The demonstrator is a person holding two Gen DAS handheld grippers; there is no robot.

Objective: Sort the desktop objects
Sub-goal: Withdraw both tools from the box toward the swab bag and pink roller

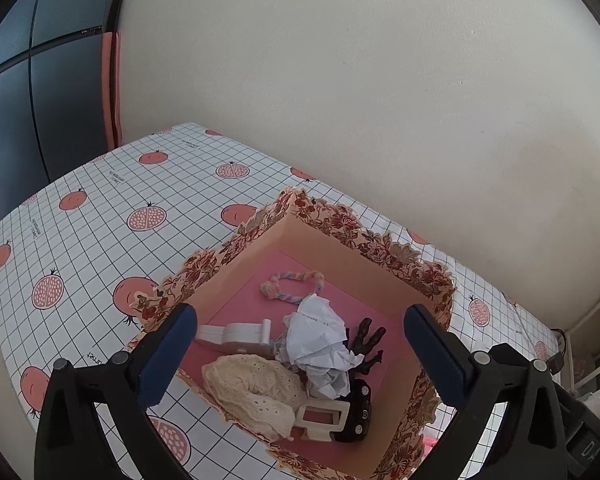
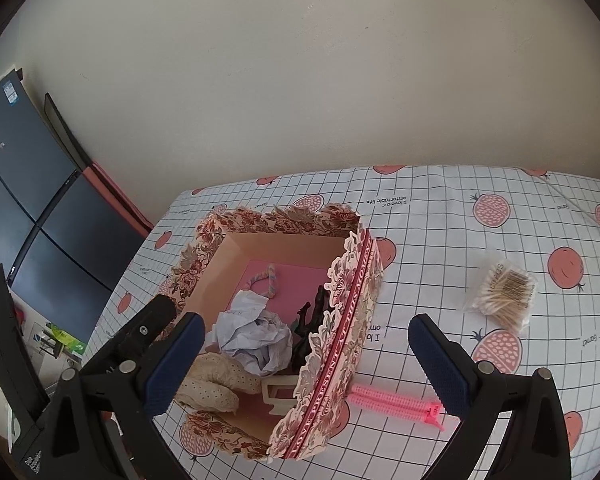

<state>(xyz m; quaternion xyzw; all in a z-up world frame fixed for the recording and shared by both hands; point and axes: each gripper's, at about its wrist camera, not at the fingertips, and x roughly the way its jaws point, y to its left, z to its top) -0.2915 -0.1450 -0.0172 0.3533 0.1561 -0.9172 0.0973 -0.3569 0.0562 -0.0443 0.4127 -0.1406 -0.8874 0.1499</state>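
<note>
Cream wall (image 2: pixel 300 60) behind; gridded pomegranate tablecloth (image 1: pixel 100 208) over table. Floral box (image 2: pixel 332 320) open-topped, holding crumpled paper (image 1: pixel 320 336), cream lace cloth (image 1: pixel 256 388), black figurine (image 1: pixel 366 344) half buried, pastel rope ring (image 1: pixel 292 286). Outside, right of box: cotton swab bag (image 2: pixel 504 294), pink hair clip (image 2: pixel 396 400) partly hidden. Left gripper (image 1: pixel 300 352) above box, spread wide, empty. Right gripper (image 2: pixel 304 364) likewise.

the box (image 2: pixel 332 344) stands on the table (image 2: pixel 440 216), left of the hair roller (image 2: pixel 396 400) lying near it. the bag of cotton swabs (image 2: pixel 502 296) lies farther right. inside the box, the crumpled paper (image 2: pixel 256 340) sits nearer than the braided ring (image 2: pixel 265 282).
</note>
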